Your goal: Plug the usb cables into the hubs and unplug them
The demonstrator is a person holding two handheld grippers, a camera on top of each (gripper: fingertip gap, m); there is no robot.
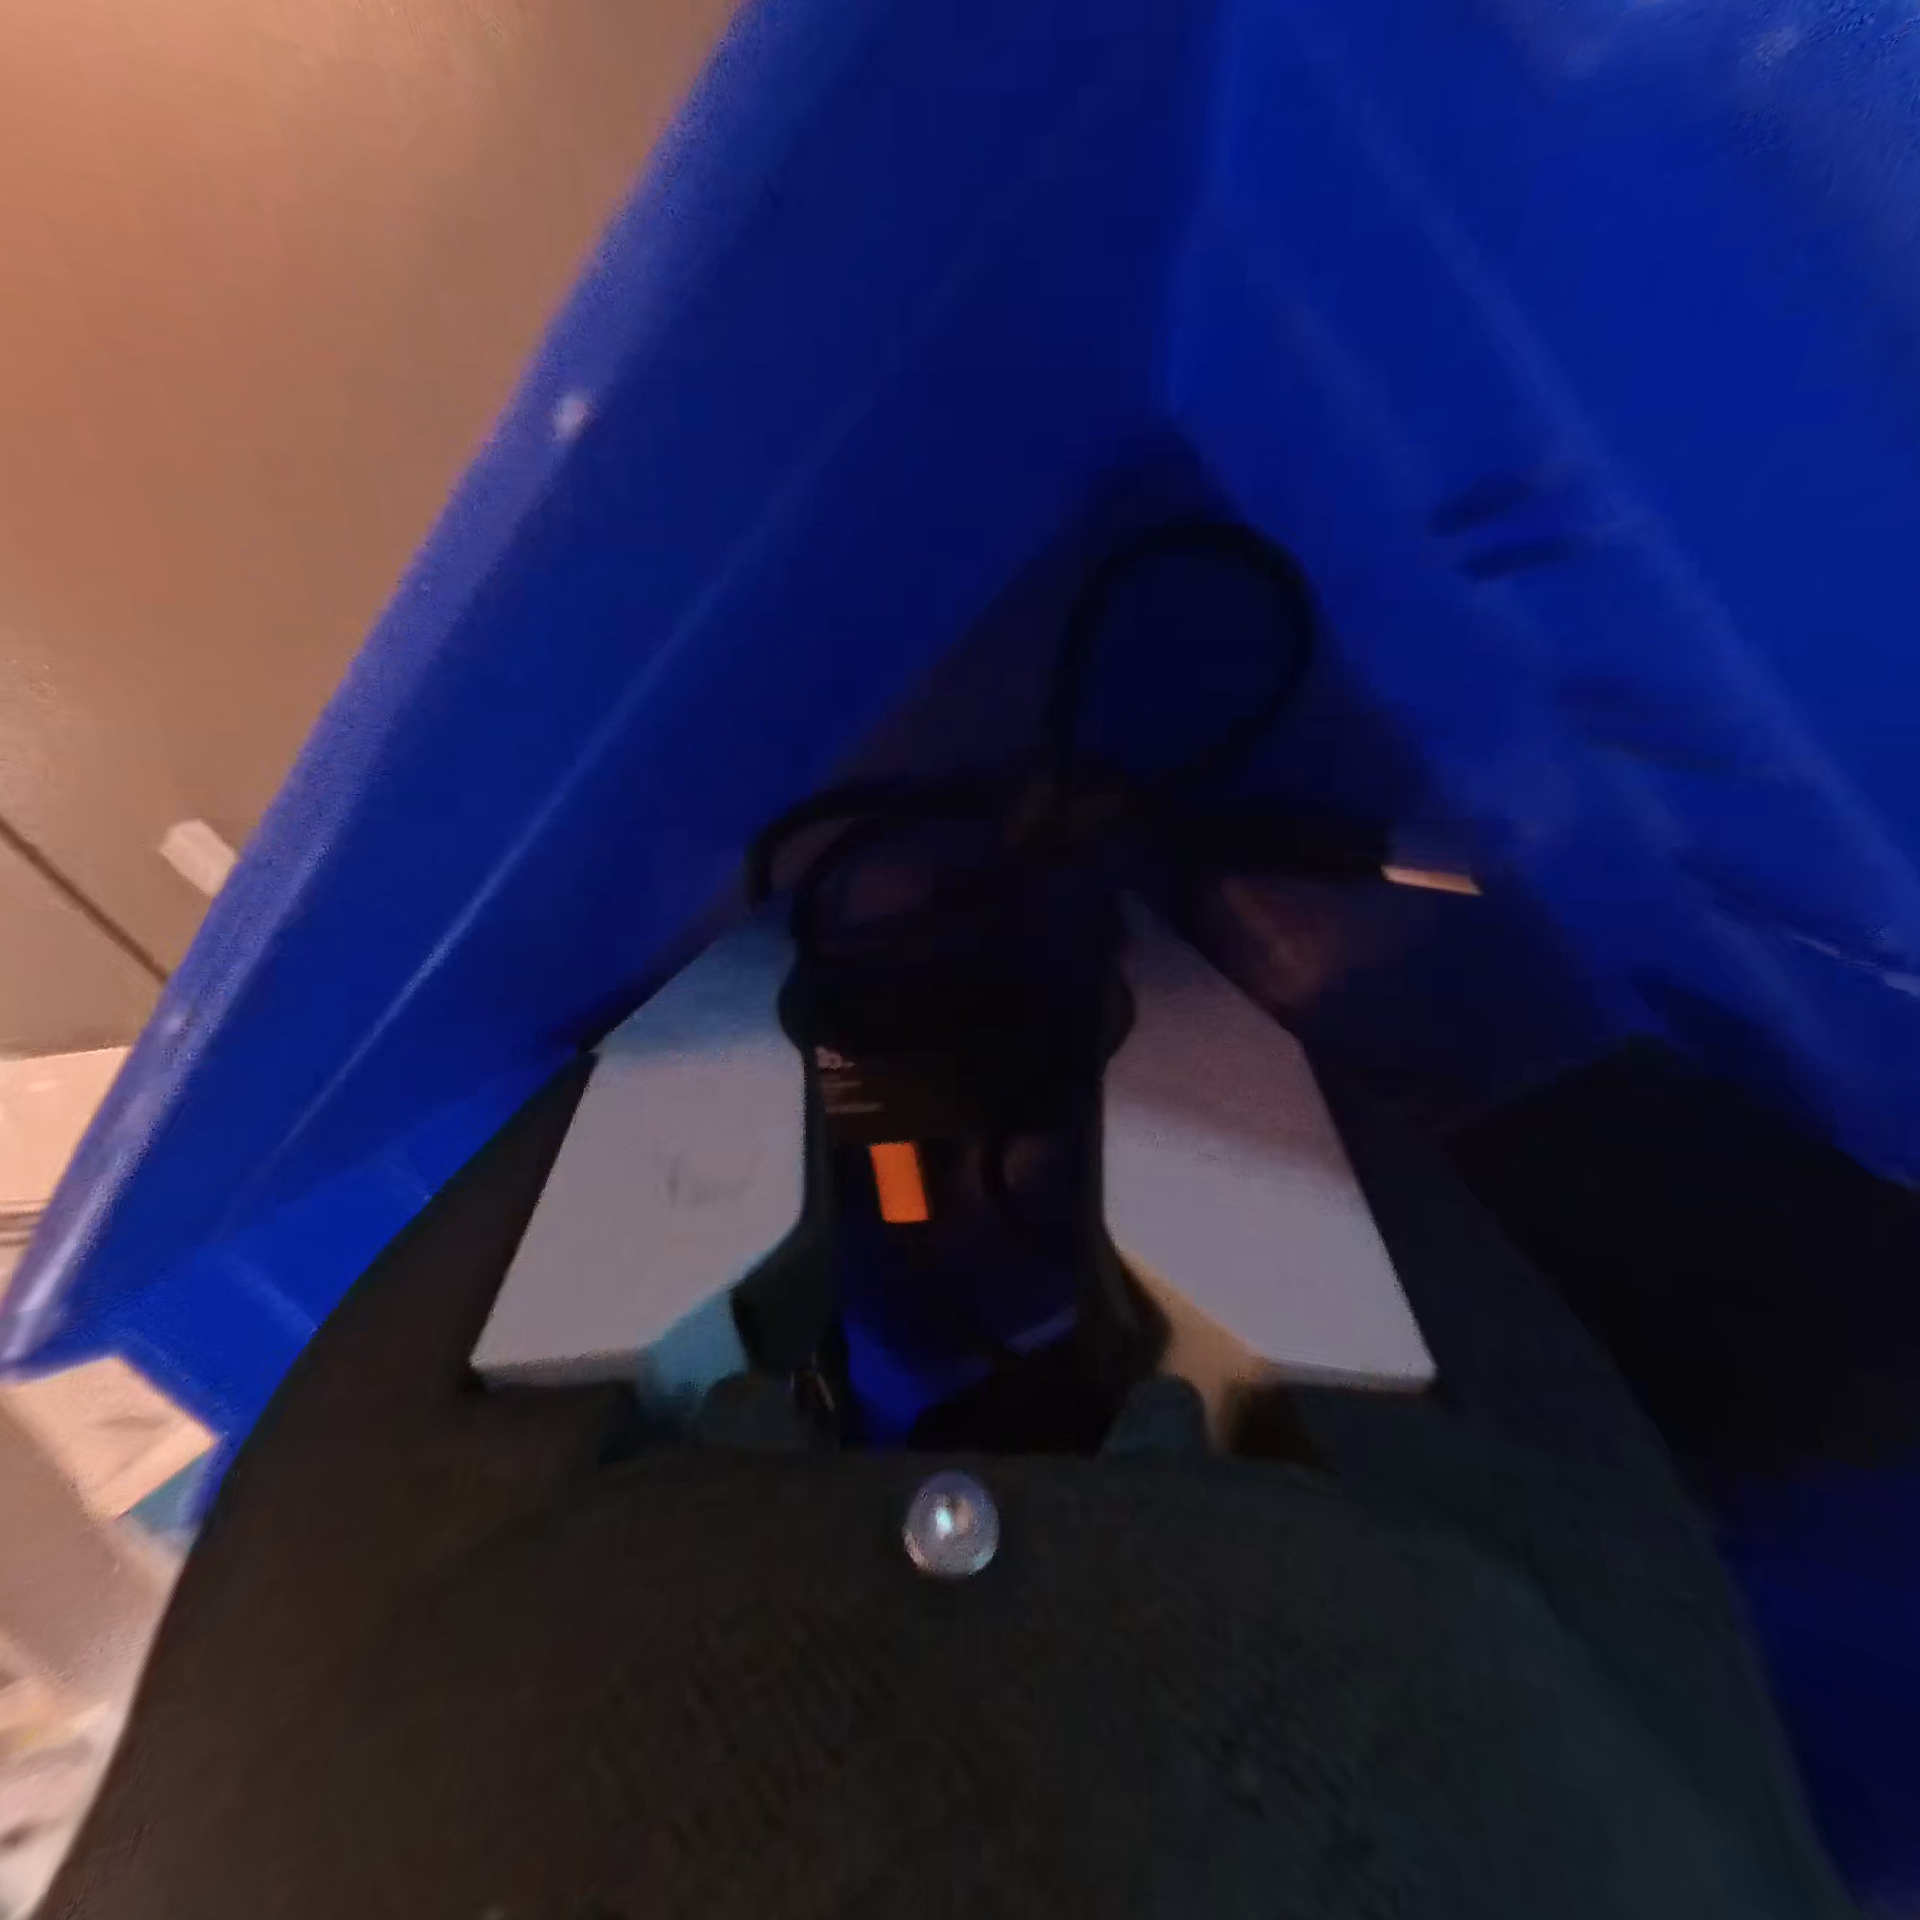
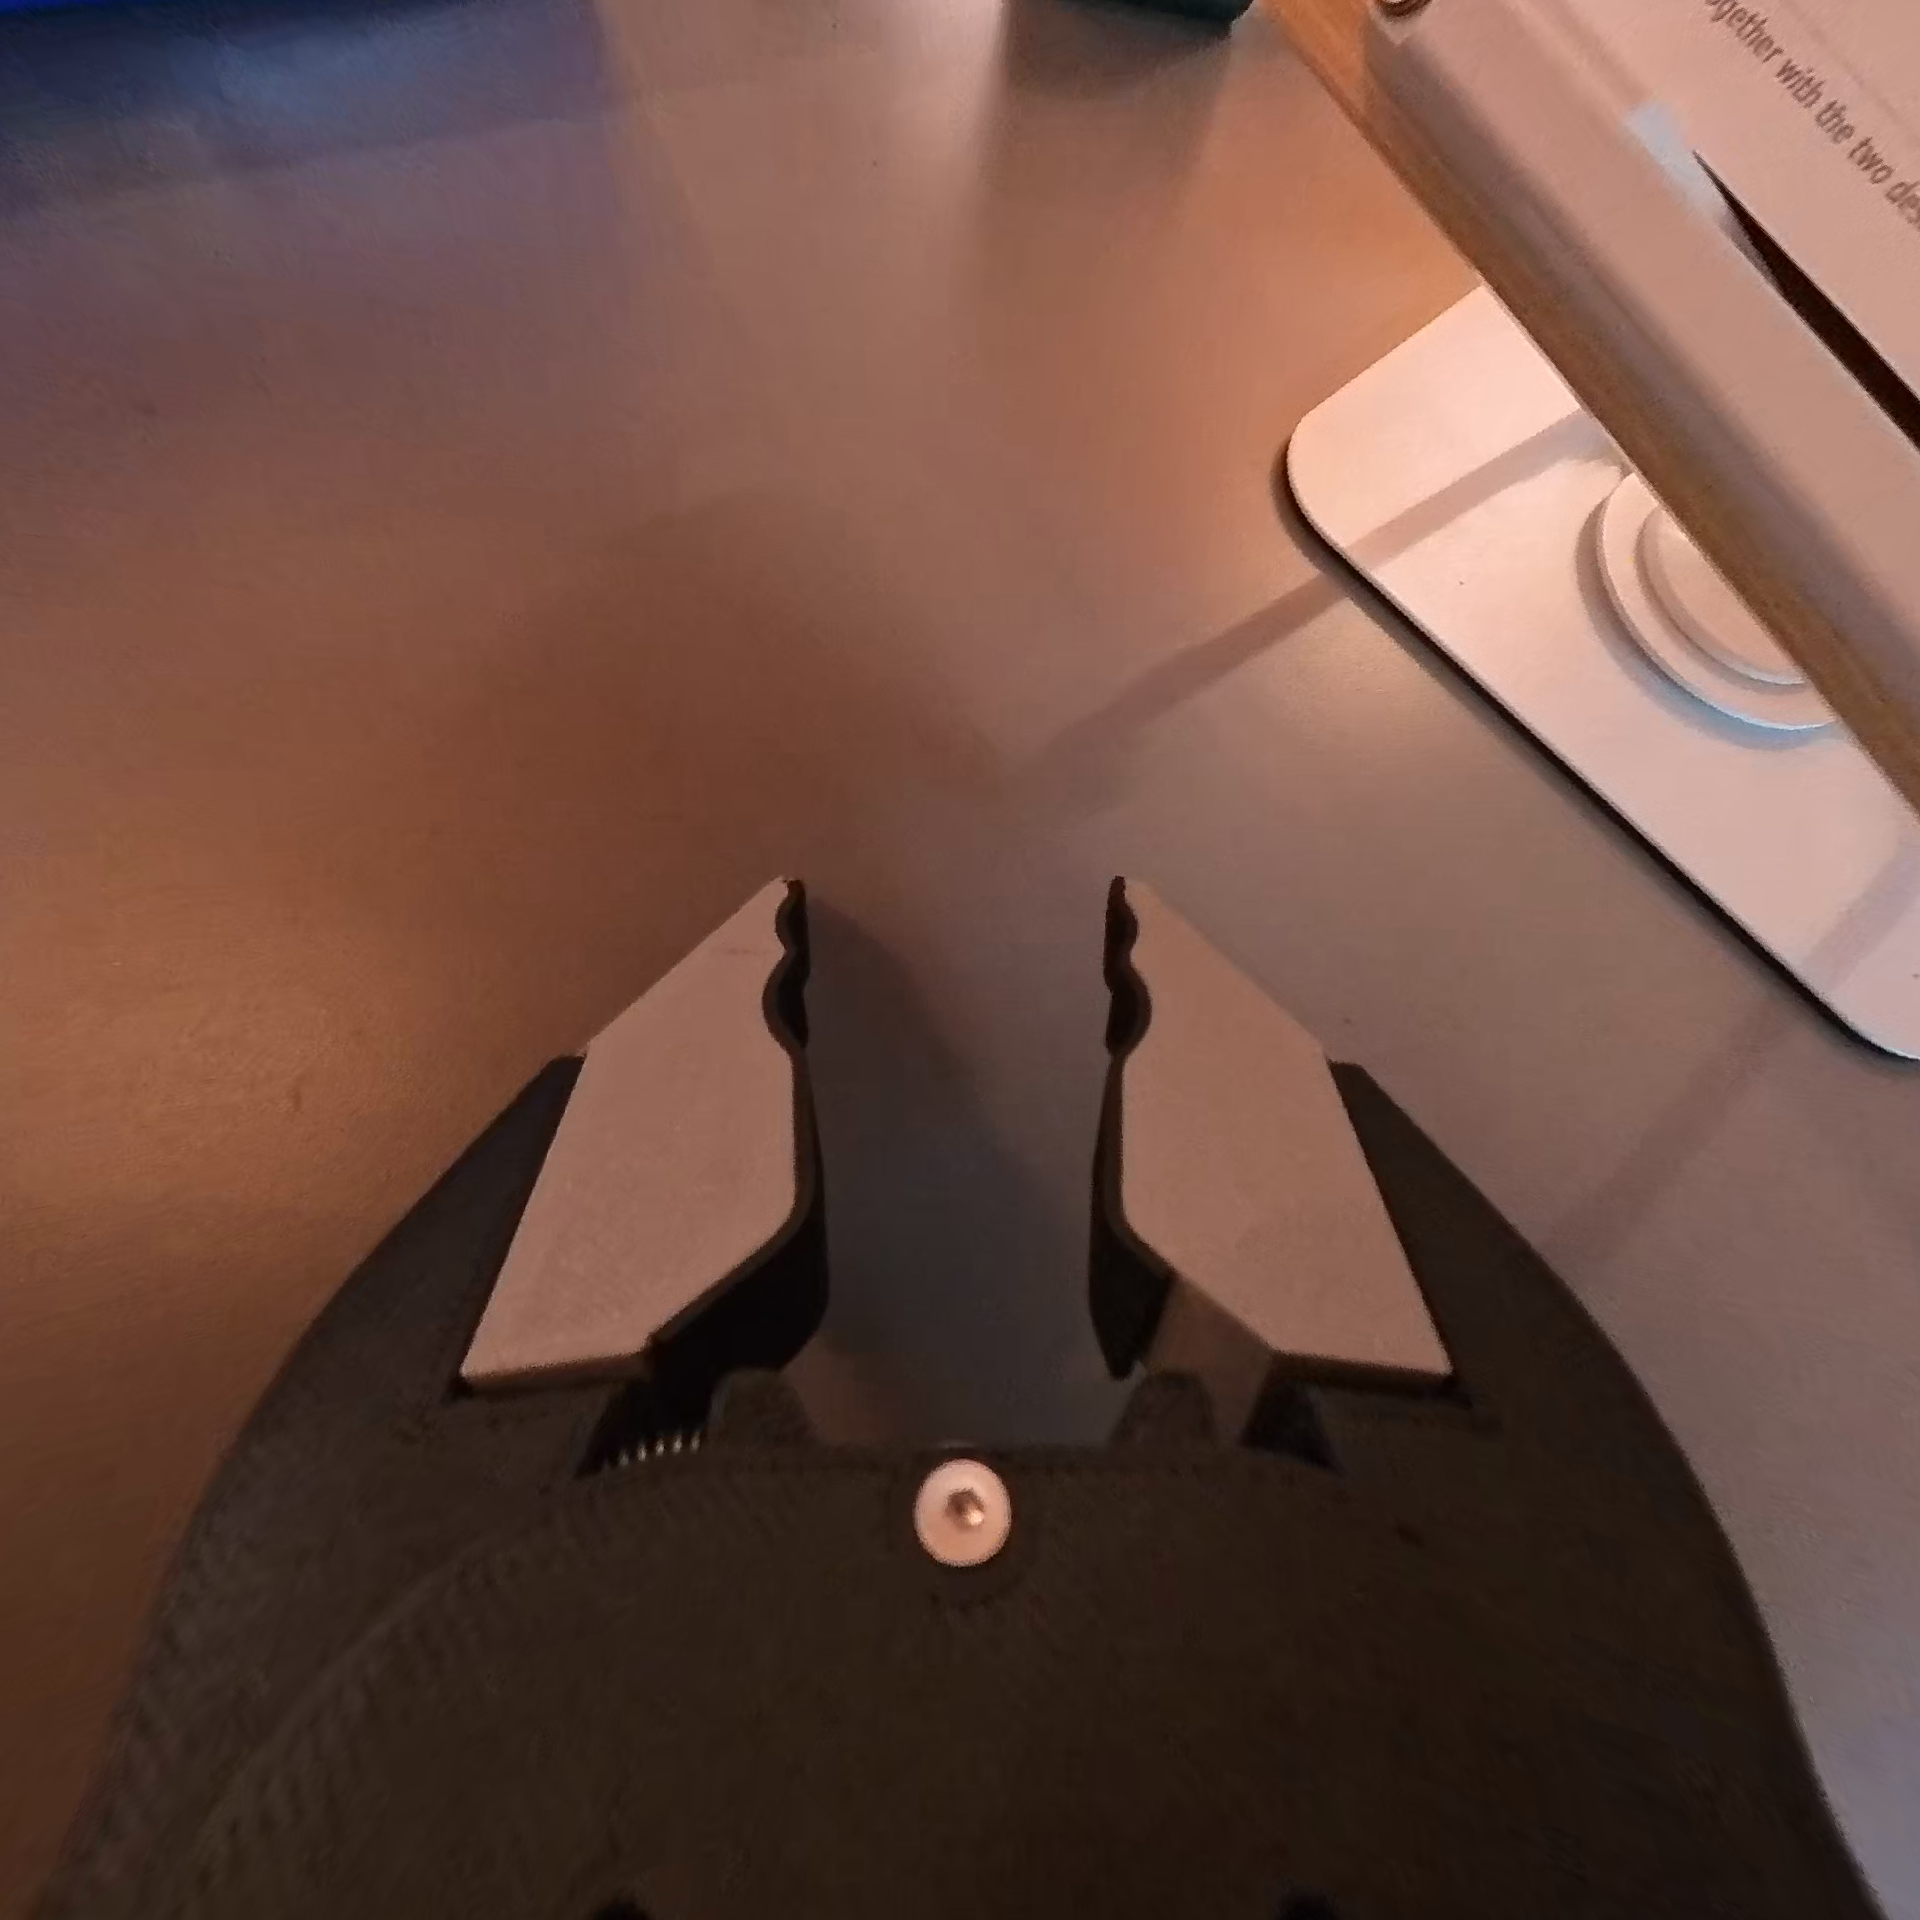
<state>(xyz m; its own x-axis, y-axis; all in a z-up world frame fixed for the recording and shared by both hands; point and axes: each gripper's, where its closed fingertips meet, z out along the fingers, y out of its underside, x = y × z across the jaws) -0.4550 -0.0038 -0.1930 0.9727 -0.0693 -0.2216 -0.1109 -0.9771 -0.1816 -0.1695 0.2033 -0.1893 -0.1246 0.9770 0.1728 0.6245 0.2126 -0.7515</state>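
Left wrist view is motion-blurred. The left gripper (image 1: 951, 925) pinches a black hub (image 1: 935, 1122) between its 2 grey fingers (image 1: 665, 1174); the hub body runs lengthways down the gap and carries a small orange patch on its upper face. Black cable (image 1: 1195, 665) leaves the far end of the hub and curls into a loop just beyond the fingertips; cannot tell whether any plug is seated in a port. Gripper and hub sit inside the mouth of a blue bin (image 1: 935, 416), whose walls rise steeply on both sides and fill most of the upper frame. Tan surface (image 1: 208, 364) shows outside the bin at left. Right wrist view is sharp. The right gripper (image 2: 956, 894) is spread, jaws well apart with nothing between them, only bare grey-brown surface (image 2: 623, 520) showing in the gap. Serrated inner edges of the fingertips (image 2: 764, 966) are visible. At upper right sits a white flat base (image 2: 1455, 582) with rounded corners and a round disc on it, and a pale printed panel (image 2: 1662, 260) slants over it, edge-on to the camera. The base is well apart from the right gripper. No hub or cable shows in this view.
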